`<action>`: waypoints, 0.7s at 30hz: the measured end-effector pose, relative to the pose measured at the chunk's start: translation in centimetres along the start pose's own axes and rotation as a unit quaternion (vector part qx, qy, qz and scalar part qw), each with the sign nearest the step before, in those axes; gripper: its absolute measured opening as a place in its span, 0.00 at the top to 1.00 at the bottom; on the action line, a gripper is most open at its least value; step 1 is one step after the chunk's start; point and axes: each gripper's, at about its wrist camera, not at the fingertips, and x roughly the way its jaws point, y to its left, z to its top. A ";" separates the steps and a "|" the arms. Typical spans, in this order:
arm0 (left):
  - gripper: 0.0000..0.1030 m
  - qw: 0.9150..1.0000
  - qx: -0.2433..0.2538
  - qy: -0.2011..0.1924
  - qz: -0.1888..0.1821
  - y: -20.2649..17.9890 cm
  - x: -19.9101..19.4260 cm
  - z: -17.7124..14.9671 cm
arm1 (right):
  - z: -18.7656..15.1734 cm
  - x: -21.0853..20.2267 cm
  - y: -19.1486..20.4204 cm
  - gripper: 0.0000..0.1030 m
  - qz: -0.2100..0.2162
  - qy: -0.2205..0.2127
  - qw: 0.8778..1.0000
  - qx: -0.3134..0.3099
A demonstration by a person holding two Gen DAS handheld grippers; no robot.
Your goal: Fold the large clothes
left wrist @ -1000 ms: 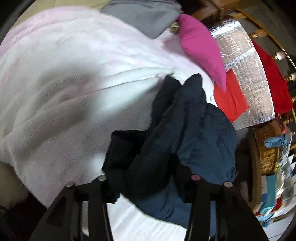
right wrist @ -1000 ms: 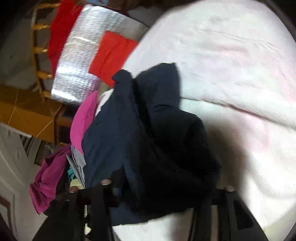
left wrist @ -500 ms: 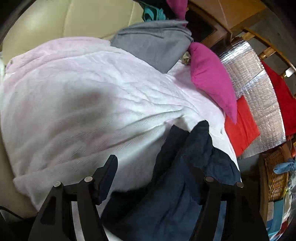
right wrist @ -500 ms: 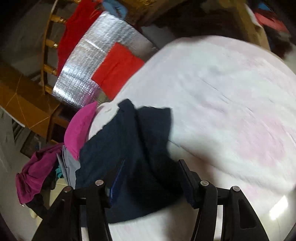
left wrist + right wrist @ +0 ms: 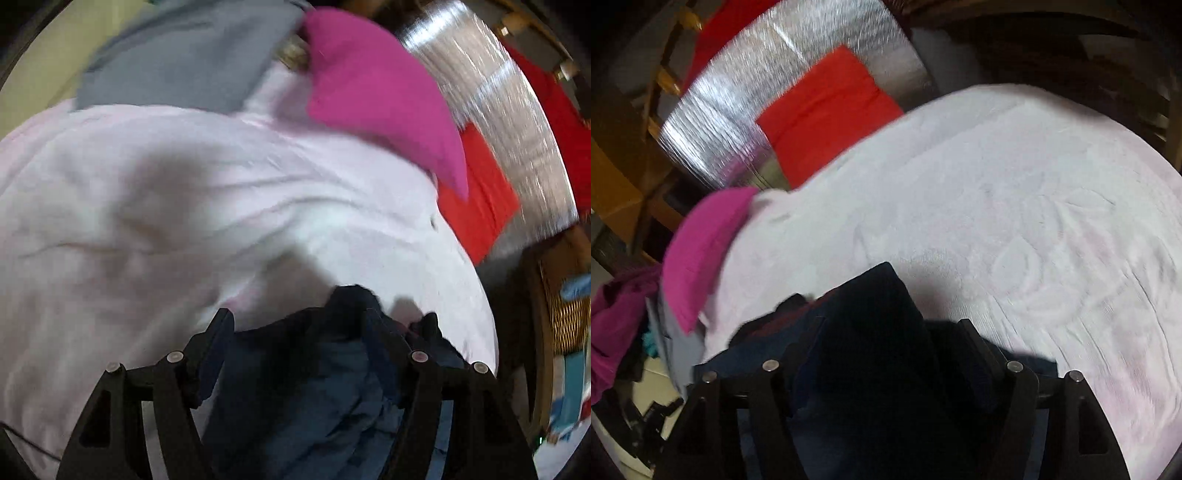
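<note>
The left gripper [image 5: 299, 325] is spread wide above the crumpled dark navy garment [image 5: 314, 387], and the right gripper [image 5: 882, 339] is spread too. The garment lies on a white textured blanket [image 5: 1015, 221], near a magenta cushion [image 5: 369, 96].

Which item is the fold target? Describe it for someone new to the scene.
Start at the big pale pink blanket covering the surface. At its near edge, between both grippers' open jaws, lies the navy garment, bunched and crumpled. It is the only dark piece; its neighbours are the magenta cloth and grey cloth.
</note>
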 end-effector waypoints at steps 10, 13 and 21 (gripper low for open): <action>0.78 0.994 0.108 -0.034 0.009 -3.7 1.4 -0.5 | -0.2 0.2 4.2 0.84 -0.035 -0.052 0.990 -0.127; 0.80 0.990 0.118 -0.076 0.005 -4.3 0.2 -0.4 | 0.4 -1.2 4.3 0.85 -0.028 -0.106 0.989 -0.103; 0.63 0.986 0.144 -0.040 0.075 -4.5 3.4 -0.8 | 0.9 3.4 1.3 0.77 -0.059 -0.061 0.996 -0.028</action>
